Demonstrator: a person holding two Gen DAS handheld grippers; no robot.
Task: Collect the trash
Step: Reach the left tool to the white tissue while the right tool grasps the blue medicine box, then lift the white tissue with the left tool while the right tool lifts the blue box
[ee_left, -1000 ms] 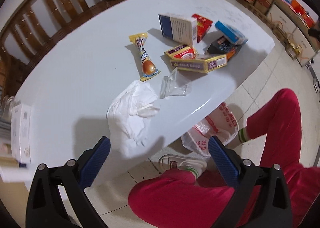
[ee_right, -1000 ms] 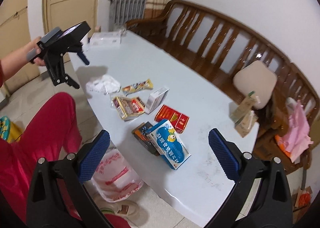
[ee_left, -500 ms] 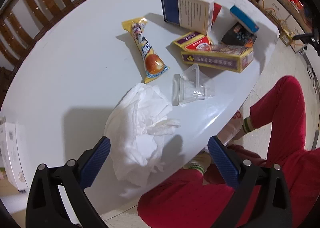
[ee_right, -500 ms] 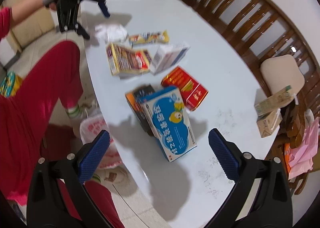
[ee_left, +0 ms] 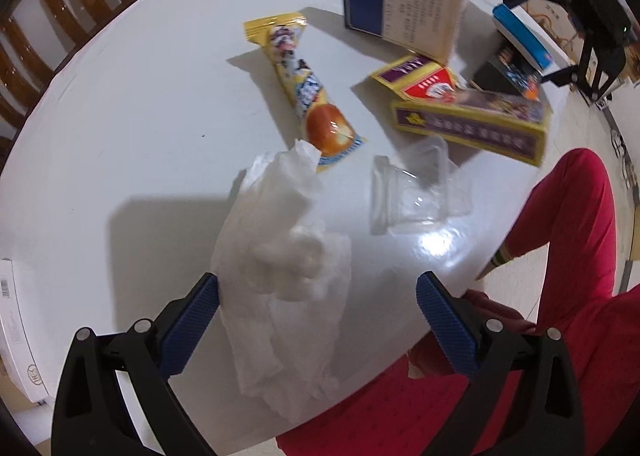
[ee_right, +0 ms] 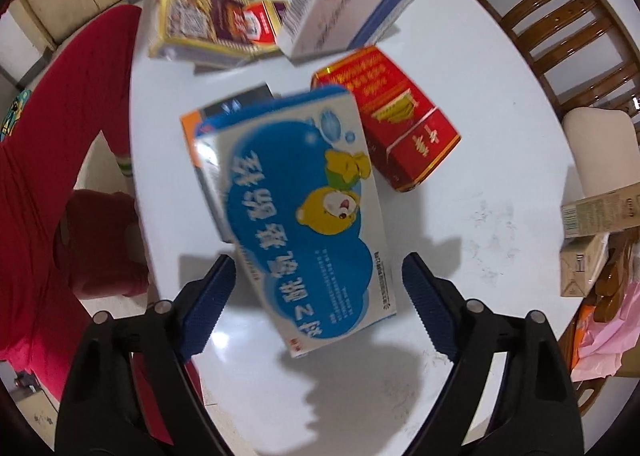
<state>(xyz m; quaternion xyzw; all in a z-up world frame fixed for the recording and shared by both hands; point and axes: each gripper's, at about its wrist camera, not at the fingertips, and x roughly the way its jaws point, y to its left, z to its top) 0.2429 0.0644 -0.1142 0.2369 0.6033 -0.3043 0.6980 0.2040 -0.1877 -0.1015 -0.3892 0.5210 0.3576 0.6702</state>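
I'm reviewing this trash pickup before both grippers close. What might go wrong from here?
The crumpled tissue is loose and floppy between the open left gripper; the pads may pinch only a fold and it could slip out. The clear plastic cup lies close beside it near the table edge and might get knocked off. The open right gripper straddles the blue box, which leans on another box, so closing could skew it.

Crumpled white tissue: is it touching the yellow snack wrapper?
Cannot tell. In the left wrist view the tissue rises in front of the wrapper's lower end, hiding whether they meet.
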